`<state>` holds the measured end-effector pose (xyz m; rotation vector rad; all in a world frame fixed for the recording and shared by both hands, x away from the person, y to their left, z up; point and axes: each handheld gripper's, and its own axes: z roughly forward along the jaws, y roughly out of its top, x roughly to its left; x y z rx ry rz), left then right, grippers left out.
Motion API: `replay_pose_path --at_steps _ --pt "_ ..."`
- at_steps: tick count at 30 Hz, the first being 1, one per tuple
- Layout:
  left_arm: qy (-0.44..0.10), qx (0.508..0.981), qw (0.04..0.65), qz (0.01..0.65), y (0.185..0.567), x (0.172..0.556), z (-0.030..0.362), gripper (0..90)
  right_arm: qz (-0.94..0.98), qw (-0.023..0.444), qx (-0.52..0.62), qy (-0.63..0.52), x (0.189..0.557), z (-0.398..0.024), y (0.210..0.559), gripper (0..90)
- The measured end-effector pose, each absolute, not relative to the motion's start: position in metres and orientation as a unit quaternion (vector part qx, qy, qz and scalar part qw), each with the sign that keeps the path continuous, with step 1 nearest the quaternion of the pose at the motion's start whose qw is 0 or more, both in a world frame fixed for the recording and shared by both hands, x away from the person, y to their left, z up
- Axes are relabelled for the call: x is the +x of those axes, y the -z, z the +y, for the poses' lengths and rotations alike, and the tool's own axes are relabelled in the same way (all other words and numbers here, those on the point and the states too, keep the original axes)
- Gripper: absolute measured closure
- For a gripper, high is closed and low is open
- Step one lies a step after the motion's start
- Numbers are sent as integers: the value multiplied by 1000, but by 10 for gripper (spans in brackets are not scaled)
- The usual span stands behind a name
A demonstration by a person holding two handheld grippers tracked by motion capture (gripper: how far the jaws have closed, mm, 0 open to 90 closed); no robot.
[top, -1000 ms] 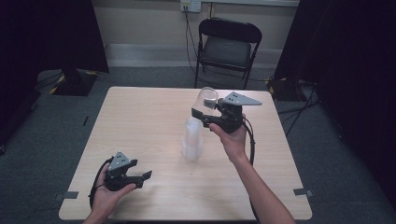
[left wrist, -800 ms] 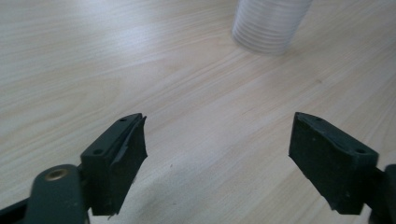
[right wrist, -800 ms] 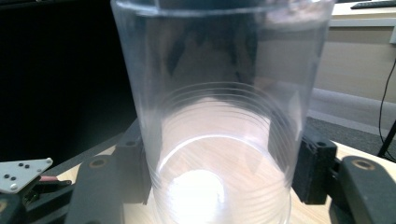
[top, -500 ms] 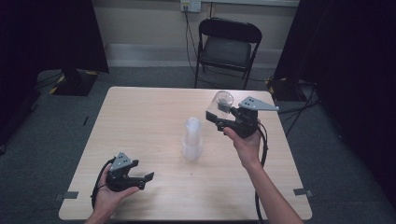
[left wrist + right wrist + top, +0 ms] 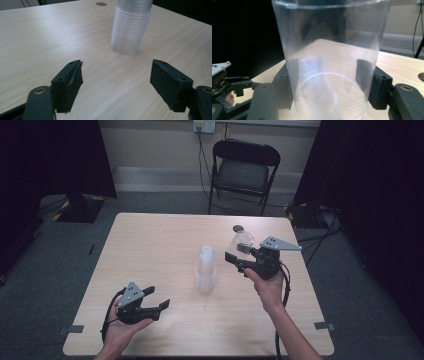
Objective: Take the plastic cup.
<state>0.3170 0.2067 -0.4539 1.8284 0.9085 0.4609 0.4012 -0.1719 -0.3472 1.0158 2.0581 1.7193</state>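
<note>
Your right claw pinches a clear plastic cup above the desk, right of the cup stack. It's light, thin and crushable; grip gently low on its wall. Your left claw, its jaws spread with nothing between them, has just been narrowing.

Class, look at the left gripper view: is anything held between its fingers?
No. The left gripper is open over bare table, and the stack of cups stands apart, beyond its fingers.

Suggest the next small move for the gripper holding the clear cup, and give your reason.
Probably lower the cup onto the bare table to the right of the stack and release. The right gripper holds it above the tabletop, apart from the stack; the left gripper waits open.
</note>
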Motion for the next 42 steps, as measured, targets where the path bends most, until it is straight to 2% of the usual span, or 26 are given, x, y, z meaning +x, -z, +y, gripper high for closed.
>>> replay_pose_path --at_steps 2,9,18,25,30,42 --pt "-182 762 508 359 453 317 202 340 713 132 351 -593 398 -172 350 358" --pt "-169 769 530 315 444 320 179 342 718 120 359 -584 385 -171 367 356" --pt "-175 767 541 297 434 327 163 362 721 104 365 -580 374 -174 380 356" --pt "-184 765 549 280 434 327 136 322 706 40 382 -595 366 -176 392 358" --pt "-155 767 564 263 433 328 126 425 701 18 387 -598 364 -175 395 359" --pt "-158 763 579 241 439 321 115 389 710 -22 380 -593 354 -157 401 361"
